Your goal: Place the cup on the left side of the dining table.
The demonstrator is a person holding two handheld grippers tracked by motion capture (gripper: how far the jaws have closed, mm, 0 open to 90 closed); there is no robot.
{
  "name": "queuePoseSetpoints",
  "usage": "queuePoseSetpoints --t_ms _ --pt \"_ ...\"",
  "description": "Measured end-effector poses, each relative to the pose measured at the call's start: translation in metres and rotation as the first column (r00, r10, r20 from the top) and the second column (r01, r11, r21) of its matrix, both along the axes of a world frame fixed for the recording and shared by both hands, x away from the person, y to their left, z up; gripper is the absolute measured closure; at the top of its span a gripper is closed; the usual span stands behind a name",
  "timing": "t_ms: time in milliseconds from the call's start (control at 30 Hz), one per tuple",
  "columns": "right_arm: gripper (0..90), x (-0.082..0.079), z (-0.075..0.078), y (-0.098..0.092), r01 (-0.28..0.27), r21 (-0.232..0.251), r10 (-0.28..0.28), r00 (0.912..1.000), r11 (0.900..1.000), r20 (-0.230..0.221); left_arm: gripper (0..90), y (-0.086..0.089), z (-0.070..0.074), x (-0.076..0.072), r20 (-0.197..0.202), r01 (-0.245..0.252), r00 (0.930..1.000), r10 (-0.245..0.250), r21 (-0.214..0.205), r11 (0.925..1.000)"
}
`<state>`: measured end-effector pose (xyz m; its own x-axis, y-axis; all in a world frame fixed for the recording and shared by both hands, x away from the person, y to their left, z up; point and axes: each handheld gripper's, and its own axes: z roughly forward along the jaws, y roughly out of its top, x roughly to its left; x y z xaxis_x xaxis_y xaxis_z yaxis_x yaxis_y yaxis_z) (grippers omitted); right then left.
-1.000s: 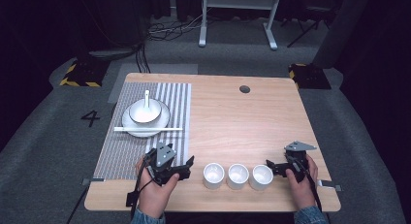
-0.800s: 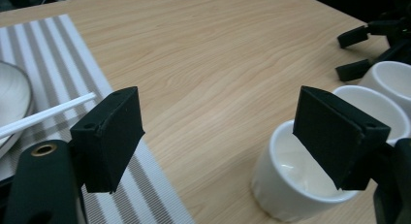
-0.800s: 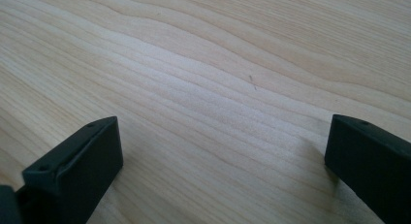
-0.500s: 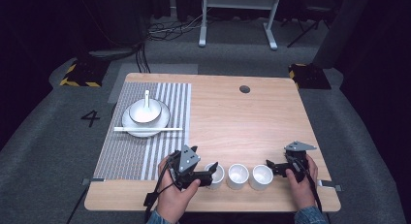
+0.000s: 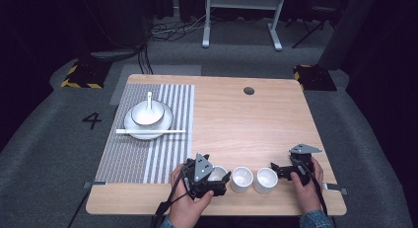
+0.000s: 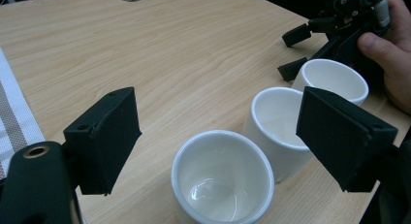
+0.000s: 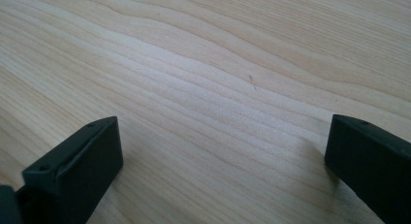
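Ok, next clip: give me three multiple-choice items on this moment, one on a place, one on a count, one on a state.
1. Where is the left gripper?
A. over the striped mat
B. at the leftmost cup of the row
C. by the table's hole

2. How many white cups stand in the row at the near edge?
A. two
B. three
C. four

3. How do the left gripper's jaws stand?
A. open, either side of the cup
B. shut on the cup
C. shut on the spoon

Answers:
1 B: in the high view it sits at the leftmost cup, far from the striped mat.
2 B: the leftmost cup, the middle cup and the right cup line up.
3 A: the left gripper view shows both jaws wide apart, with the cup between them untouched.
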<state>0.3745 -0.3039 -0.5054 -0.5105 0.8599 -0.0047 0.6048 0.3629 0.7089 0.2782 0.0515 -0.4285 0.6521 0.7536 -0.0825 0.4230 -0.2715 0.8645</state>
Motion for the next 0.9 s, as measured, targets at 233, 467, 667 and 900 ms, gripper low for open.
queuePoseSetpoints --t_ms 233,467,667,900 --pt "0.1 0.000 0.000 0.000 -0.002 -0.001 0.002 1.0000 1.0000 0.002 15.9 -0.006 -0.012 -0.002 0.005 -0.022 0.9998 0.022 0.013 0.9997" --pt "0.1 0.000 0.000 0.000 -0.001 0.000 0.001 1.0000 1.0000 0.001 16.5 -0.011 -0.029 -0.002 -0.025 -0.017 0.9995 0.018 0.044 0.9989" --pt "0.1 0.000 0.000 0.000 -0.002 -0.001 0.002 1.0000 1.0000 0.001 19.6 -0.013 -0.042 0.001 -0.062 -0.010 0.9980 0.014 0.053 0.9985" --pt "0.1 0.000 0.000 0.000 -0.002 -0.001 0.002 1.0000 1.0000 0.001 23.7 -0.013 -0.059 0.006 -0.087 0.019 0.9962 -0.012 0.087 0.9961"
